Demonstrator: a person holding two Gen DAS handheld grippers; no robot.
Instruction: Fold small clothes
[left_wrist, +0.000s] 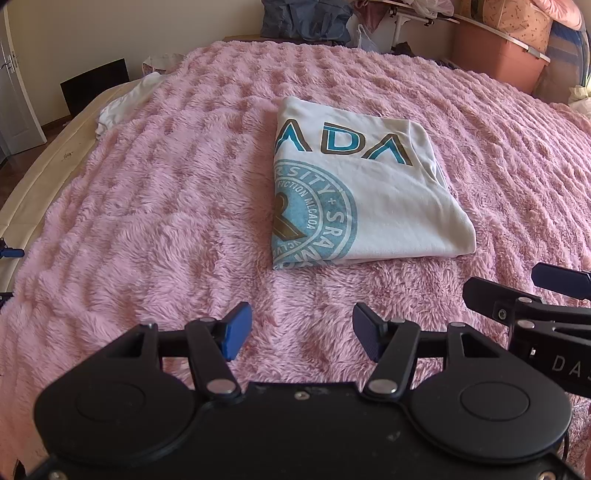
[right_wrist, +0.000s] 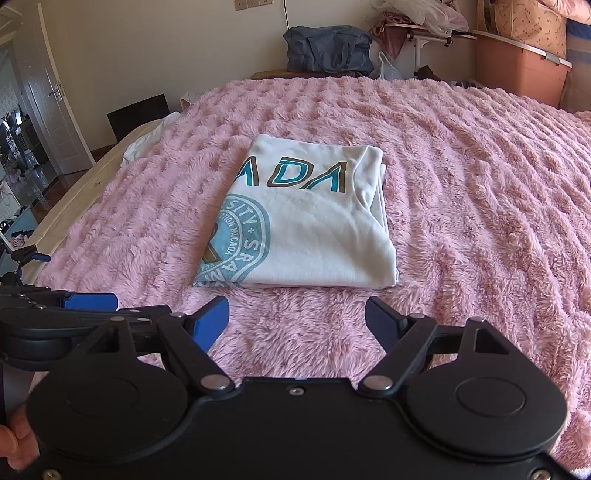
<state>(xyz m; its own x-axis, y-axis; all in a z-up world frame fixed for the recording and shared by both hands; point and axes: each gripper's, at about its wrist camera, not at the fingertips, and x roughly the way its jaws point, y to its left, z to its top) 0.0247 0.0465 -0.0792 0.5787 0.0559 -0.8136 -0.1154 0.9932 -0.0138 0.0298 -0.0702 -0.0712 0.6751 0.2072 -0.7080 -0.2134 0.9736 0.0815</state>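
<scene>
White T-shirt (left_wrist: 373, 195) lies folded mid-bed on the pink fluffy blanket (left_wrist: 147, 229). Left gripper (left_wrist: 302, 330) and right gripper (right_wrist: 297, 319) both released, empty, hovering short of its near edge.

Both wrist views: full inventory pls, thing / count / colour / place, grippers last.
folded T-shirt: 1, white with teal and brown print, lying on the blanket ahead of both grippers
fluffy blanket: 1, pink, covering the bed
white cloth: 1, white, bunched at the blanket's far left edge
bag: 1, dark blue, against the wall beyond the bed
storage box: 1, salmon pink, far right corner
door: 1, white, left wall, ajar
left gripper: 1, black with blue pads, open, empty, short of the shirt
right gripper: 1, black with blue pads, open, empty, short of the shirt
</scene>
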